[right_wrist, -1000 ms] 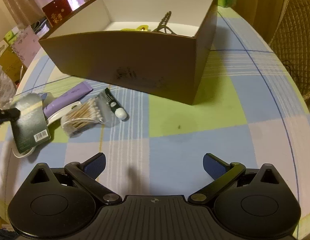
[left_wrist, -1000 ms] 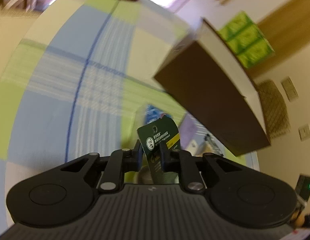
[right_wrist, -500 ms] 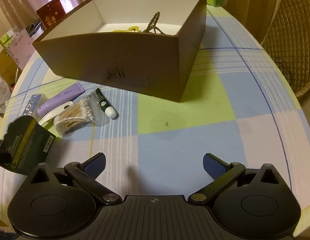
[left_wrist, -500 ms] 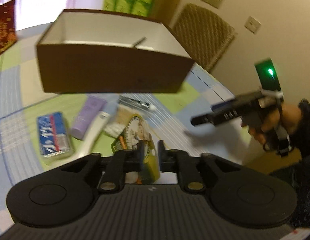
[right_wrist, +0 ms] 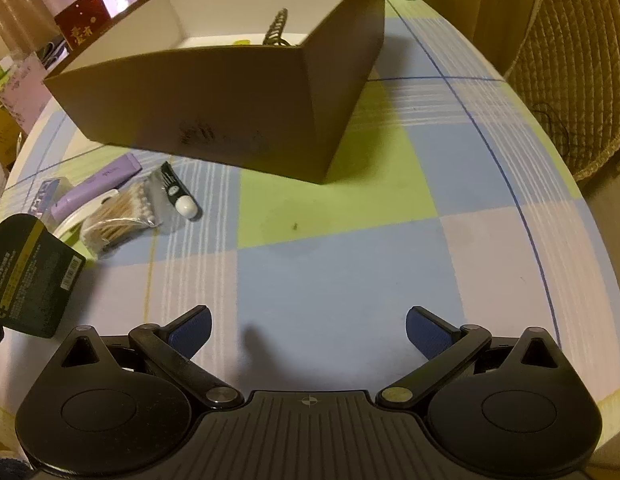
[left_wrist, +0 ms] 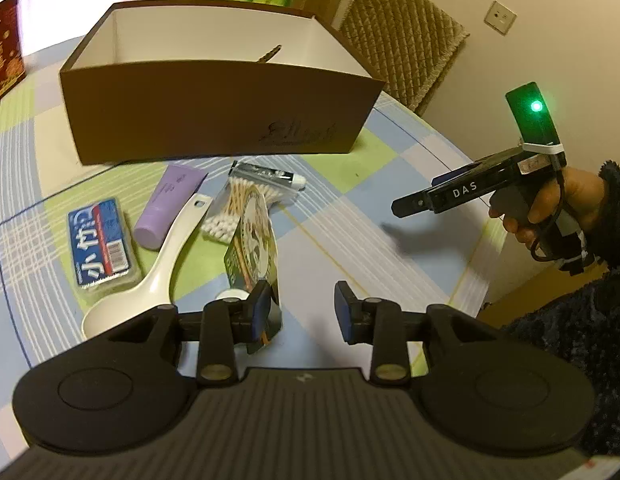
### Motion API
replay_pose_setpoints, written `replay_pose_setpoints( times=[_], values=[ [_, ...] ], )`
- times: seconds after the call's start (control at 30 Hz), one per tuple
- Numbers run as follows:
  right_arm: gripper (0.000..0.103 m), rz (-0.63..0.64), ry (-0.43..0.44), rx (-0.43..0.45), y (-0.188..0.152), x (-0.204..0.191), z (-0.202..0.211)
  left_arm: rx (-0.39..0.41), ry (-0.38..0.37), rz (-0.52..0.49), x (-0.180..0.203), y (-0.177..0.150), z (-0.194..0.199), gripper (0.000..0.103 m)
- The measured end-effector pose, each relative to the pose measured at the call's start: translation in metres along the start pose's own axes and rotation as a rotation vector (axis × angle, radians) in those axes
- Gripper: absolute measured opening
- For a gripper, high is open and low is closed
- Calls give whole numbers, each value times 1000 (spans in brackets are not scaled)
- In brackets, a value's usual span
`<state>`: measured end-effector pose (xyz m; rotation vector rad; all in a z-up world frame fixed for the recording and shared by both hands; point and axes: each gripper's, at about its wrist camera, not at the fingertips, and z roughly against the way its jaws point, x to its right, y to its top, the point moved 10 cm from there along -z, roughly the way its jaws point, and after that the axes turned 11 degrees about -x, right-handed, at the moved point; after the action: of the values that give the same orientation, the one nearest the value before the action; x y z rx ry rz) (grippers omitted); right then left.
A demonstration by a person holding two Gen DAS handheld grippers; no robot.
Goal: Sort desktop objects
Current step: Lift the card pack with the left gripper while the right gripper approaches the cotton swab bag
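1. On the counter point(right_wrist: 349, 280), the sorting is judged partly done: the brown box point(left_wrist: 214, 120) already holds at least two items, a dark spiral item point(right_wrist: 278, 30) and a yellow-green item point(right_wrist: 242, 42); the rest of its floor is hidden.
2. Left tongs point(left_wrist: 302, 312): jaws parted, nothing clamped. One carded pack point(left_wrist: 254, 240) leans against the left pad, apparently released and not yet in the box.
3. Right tongs point(right_wrist: 308, 330): jaws wide apart, empty, above bare cloth near the front edge.
4. Loose items between the box and the front-left edge, one of each:
   - purple tube point(left_wrist: 166, 204)
   - white spoon point(left_wrist: 150, 272)
   - blue pack point(left_wrist: 102, 248)
   - bag of cotton swabs point(left_wrist: 238, 208)
   - small black tube point(left_wrist: 270, 178)
5. Remaining, as a judgement: six items including the carded pack.
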<state>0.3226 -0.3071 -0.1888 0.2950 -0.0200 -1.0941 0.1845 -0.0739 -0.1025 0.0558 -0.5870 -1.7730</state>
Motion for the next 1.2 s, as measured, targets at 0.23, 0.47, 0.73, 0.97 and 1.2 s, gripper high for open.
replay_pose_setpoints(
  times=[0.23, 0.47, 0.73, 0.97, 1.2],
  values=[
    [101, 3, -18, 15, -2, 9, 6, -26, -54, -58, 26, 12, -28, 33],
    [101, -54, -39, 8, -14, 35, 9, -67, 35, -81, 9, 5, -28, 33],
    [101, -56, -39, 4, -20, 38, 10, -141, 121, -61, -4, -5, -52, 34],
    [101, -51, -35, -3, -20, 37, 7, -164, 176, 86, -16, -11, -71, 34],
    [101, -26, -26, -6, -15, 30, 4, -123, 215, 113, -19, -13, -72, 29]
  ],
)
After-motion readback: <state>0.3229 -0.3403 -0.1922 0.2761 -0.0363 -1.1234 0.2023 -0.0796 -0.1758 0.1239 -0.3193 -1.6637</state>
